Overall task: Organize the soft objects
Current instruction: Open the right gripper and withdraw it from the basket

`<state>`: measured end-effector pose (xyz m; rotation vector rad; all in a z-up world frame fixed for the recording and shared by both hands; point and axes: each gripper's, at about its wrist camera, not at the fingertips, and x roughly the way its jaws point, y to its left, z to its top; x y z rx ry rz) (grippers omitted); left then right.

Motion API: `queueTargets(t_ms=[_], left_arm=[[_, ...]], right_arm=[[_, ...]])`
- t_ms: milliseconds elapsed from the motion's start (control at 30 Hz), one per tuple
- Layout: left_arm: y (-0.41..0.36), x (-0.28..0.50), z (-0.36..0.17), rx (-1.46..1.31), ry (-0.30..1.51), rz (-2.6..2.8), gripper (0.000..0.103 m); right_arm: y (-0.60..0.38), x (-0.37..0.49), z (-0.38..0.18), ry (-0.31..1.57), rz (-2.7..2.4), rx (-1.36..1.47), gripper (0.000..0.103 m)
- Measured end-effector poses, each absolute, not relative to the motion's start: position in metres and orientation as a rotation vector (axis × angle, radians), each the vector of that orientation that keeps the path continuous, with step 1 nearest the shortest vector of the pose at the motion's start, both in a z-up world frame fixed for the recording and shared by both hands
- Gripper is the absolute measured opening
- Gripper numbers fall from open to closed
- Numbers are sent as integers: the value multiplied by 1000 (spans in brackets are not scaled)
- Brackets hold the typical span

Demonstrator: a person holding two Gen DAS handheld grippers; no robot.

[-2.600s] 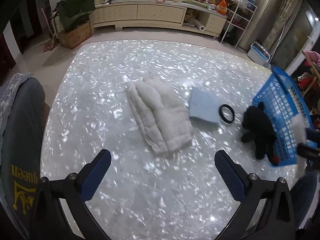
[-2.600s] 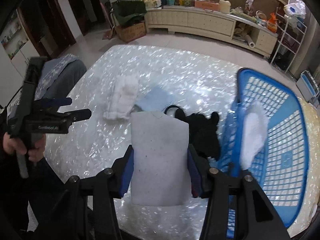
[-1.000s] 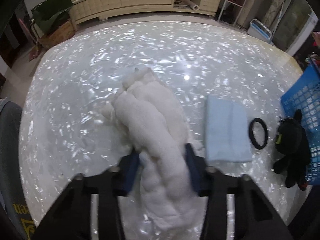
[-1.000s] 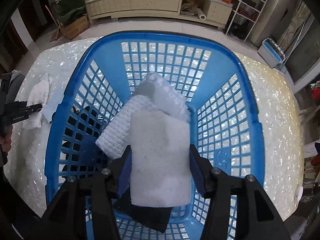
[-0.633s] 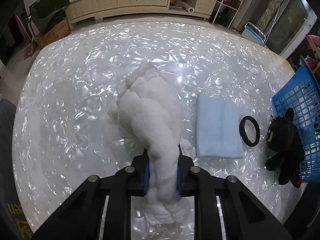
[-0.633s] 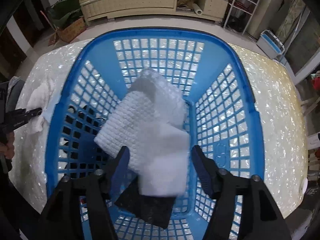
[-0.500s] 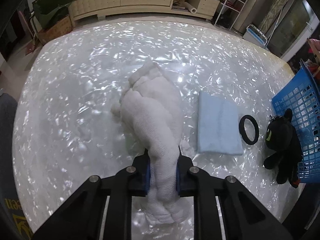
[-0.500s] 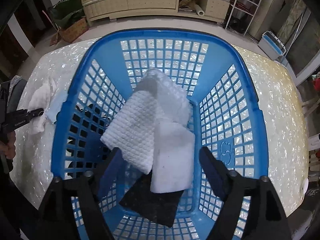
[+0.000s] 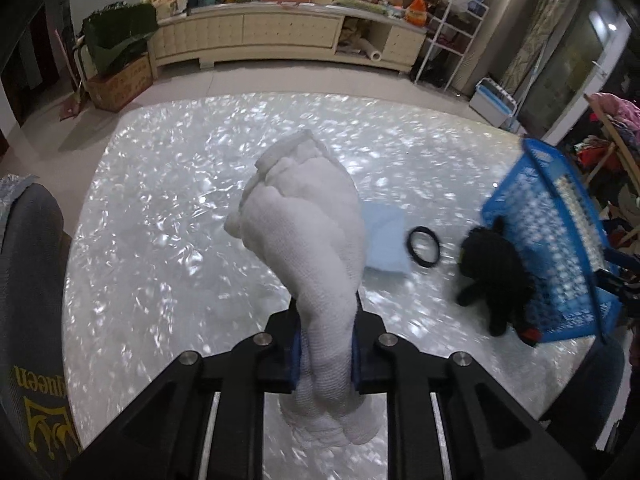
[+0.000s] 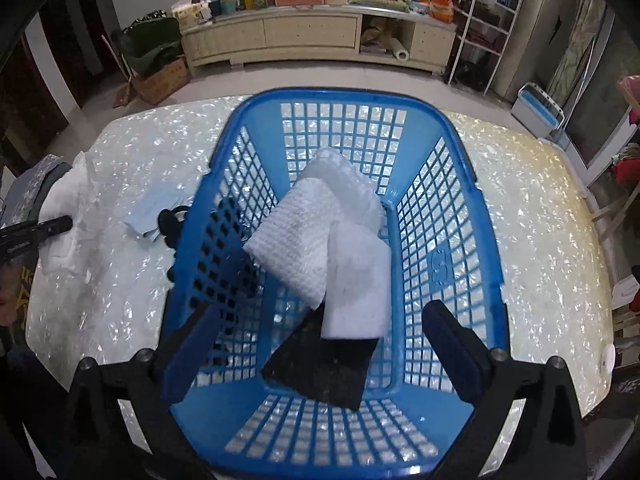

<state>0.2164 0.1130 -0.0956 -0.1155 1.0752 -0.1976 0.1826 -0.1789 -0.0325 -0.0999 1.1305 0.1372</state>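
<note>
Two grippers, two roles: one is loading and one has just unloaded.
Table (image 9: 160, 248): pearly top, carries everything.
Basket (image 10: 486, 240): blue, at the table's right end, the collecting spot; inside lie a waffle-weave cloth (image 10: 298, 236), a white sponge pad (image 10: 358, 280) and a dark pad (image 10: 324, 368).
White towel (image 9: 308, 236): bunched and raised clear of the table, likely bound for the basket.
Left gripper (image 9: 325, 354): jaws pinched narrow on the towel's lower end.
Right gripper (image 10: 320, 350): jaws spread wide over the basket, holding nothing.
Waiting on table: blue cloth (image 9: 386, 240), black ring (image 9: 424, 241), black plush toy (image 9: 494, 276) against the basket.
Change from half a second ago: towel was draped on the table, now it hangs aloft; the sponge pad has settled flatter.
</note>
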Motion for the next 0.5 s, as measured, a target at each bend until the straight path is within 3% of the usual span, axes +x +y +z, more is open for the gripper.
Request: queueTargets(t_ms=[500], left_arm=[[36, 139, -3, -53, 940, -324, 17]], right_arm=[[-199, 134, 5, 1002, 146, -96, 103]])
